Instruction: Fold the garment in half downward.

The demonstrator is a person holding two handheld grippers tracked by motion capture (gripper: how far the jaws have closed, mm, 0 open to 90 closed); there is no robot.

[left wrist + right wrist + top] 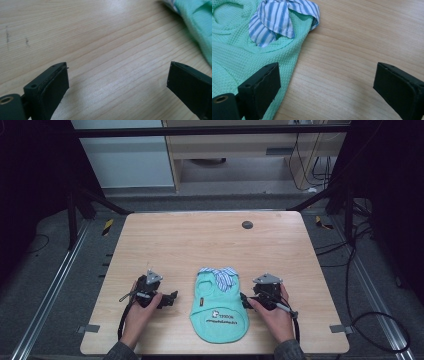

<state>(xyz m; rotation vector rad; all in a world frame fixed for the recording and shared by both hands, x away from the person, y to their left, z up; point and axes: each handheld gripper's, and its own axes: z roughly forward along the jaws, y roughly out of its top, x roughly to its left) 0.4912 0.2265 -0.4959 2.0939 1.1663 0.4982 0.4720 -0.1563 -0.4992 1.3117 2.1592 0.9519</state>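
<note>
The room is dim around a lit floor of grey carpet, with metal rails (50, 285) running along both sides of the table, black frame bars overhead and cables (370, 320) trailing on the right. Beyond the far edge stands pale cabinet furniture (210, 150).

The table (200, 240) is light wood with rounded corners; most of its top is bare, and a small dark round cap (247, 224) sits near its far edge.

The shirt (219, 305), a small mint-green knit garment, lies flat on the near middle of the table. Its long axis runs from the near edge toward the far edge: the blue-and-white striped collar (222, 276) points away from the person, and the rounded hem with a printed logo points toward them.

The left gripper (171, 298) rests on the table to the left of the shirt, apart from it; in the left gripper view its jaws stand wide over bare wood with nothing between them. The right gripper (244, 300) sits just beside the shirt's right edge; its jaws are also spread wide and hold nothing, one jaw over the knit and the other over wood. Nothing lies between either gripper and the shirt.
</note>
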